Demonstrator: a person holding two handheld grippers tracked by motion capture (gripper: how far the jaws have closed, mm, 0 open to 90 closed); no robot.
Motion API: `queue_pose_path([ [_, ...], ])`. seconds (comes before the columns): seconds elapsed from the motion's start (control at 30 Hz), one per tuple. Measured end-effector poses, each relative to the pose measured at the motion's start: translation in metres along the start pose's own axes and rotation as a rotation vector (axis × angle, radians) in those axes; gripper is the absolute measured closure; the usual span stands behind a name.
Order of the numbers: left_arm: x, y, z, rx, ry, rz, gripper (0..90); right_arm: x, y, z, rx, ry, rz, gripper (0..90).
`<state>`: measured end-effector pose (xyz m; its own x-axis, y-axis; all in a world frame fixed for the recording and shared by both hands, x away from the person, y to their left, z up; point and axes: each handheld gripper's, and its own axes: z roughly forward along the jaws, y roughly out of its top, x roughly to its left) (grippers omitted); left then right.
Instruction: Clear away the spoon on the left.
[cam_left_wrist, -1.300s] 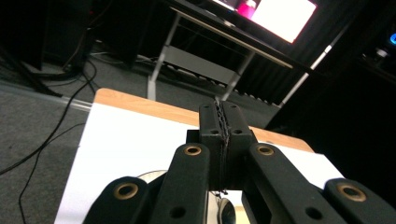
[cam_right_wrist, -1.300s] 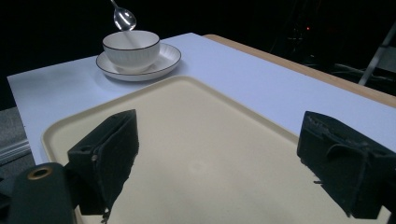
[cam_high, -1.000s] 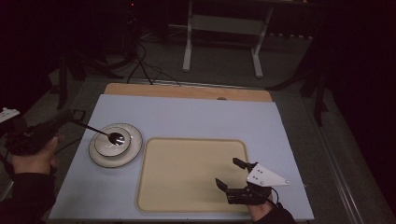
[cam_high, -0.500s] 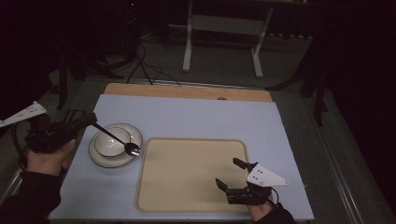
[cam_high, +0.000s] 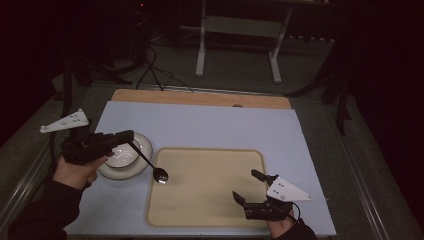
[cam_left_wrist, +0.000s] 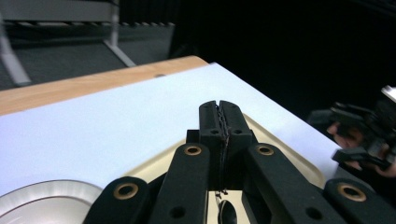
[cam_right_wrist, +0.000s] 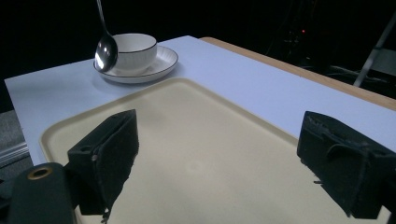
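High view, read from left to right: the left gripper has its fingers clenched on the handle of a spoon, whose shaft slopes down so that the bowl of the spoon hangs just over the near-left edge of the beige tray. Behind the spoon, a white cup sits on its saucer on the pale blue counter. Farther right, the right gripper rests over the tray's near-right corner with its fingers spread wide and nothing between them. In the left gripper view the thin handle is pinched edge-on between the pads, so the grip looks narrow; I judge the spoon could pivot or slip if the hand swings quickly, and it would clatter onto the tray rim or skid off the counter. A low pass could also clip the saucer and shift the cup. No brand, label or legible writing shows on any item.
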<state>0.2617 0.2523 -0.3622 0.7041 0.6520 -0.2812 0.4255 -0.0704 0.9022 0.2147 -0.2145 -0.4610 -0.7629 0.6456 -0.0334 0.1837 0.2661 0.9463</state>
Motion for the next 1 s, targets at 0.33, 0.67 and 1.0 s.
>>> queue_pose_path([
  [0.33,-0.011,0.002,0.033,0.092,-0.103,0.063,90.0,0.0,-0.002,-0.004,-0.001,-0.009,0.007,12.9],
  [0.67,-0.013,-0.002,0.062,0.166,-0.196,0.071,89.9,0.0,-0.005,-0.013,-0.001,-0.031,0.017,12.9],
  [1.0,-0.024,-0.004,0.094,0.265,-0.293,0.14,89.8,0.0,-0.008,-0.019,0.005,-0.048,0.025,12.9],
])
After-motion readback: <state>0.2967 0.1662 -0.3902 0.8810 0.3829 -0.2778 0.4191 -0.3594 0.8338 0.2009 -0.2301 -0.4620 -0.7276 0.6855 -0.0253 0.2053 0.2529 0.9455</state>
